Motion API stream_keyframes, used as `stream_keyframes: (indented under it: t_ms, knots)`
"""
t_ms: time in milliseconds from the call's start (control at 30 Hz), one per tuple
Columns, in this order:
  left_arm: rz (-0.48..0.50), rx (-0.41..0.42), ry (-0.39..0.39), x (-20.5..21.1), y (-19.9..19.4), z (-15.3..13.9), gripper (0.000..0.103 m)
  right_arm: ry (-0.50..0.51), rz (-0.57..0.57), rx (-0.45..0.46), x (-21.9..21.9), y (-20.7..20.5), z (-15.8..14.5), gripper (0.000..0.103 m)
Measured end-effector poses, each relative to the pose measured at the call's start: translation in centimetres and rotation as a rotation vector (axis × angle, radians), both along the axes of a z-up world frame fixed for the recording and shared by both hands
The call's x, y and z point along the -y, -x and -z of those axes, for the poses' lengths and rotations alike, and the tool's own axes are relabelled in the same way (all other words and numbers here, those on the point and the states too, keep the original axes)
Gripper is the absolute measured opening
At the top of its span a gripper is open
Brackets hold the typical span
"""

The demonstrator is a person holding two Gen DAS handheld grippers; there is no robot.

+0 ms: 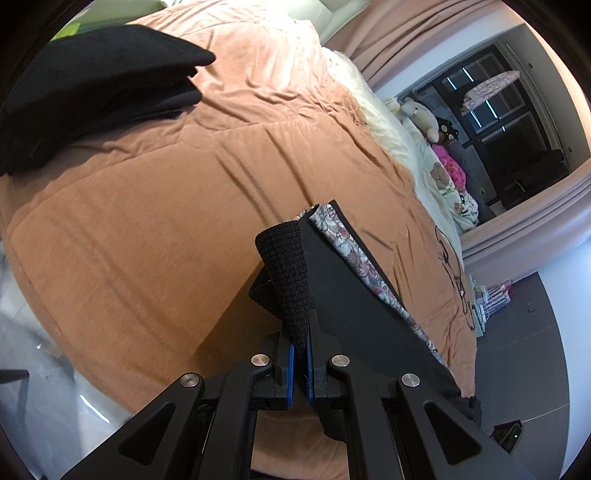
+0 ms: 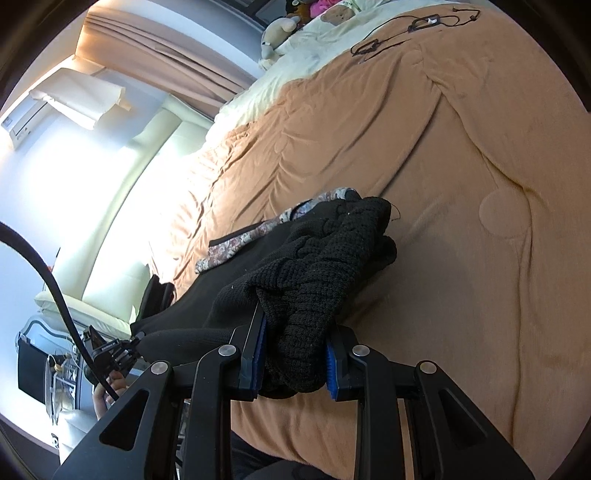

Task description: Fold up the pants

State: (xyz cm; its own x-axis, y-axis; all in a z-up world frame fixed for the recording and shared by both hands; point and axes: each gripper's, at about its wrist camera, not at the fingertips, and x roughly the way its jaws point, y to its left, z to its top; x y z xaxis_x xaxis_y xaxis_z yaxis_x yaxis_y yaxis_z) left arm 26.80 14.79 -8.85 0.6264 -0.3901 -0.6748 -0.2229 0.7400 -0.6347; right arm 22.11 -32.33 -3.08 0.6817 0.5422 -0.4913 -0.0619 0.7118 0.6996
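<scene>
The pants [image 1: 343, 280] are black knit with a floral lining [image 1: 354, 254]; they hang stretched over the orange blanket [image 1: 166, 206]. In the left wrist view my left gripper [image 1: 301, 343] is shut on a narrow fold of the ribbed black waistband [image 1: 286, 266], which sticks up past the fingertips. In the right wrist view my right gripper [image 2: 295, 350] is shut on a thick bunch of the same black knit pants [image 2: 332, 251]. From that bunch the cloth runs away to the left, and its floral lining [image 2: 258, 232] shows along the far edge.
A stack of folded black clothes [image 1: 92, 88] lies on the bed at the far left. Stuffed toys [image 1: 424, 118] and a cream sheet sit by the curtained window. A black cable [image 2: 406, 29] lies on the blanket. A cream headboard [image 2: 147, 166] stands at the left. A hand [image 2: 110, 387] shows low left.
</scene>
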Motion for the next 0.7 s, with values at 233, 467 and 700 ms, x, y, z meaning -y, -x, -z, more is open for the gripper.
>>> stream_keyframes:
  t_ms: [233, 467, 700]
  knots:
    - [0.034, -0.113, -0.017, 0.0, -1.0, 4.2, 0.008, 0.04, 0.015, -0.043, -0.2, -0.6, 1.2, 0.031]
    - [0.0, -0.183, -0.074, -2.0, -1.0, 7.0, 0.04, 0.122, 0.034, -0.104, -0.3, -0.3, 2.5, 0.051]
    - [-0.018, -0.141, -0.114, -3.0, -1.0, 5.0, 0.041, 0.155, 0.055, -0.052, 0.2, 0.8, 0.3, 0.052]
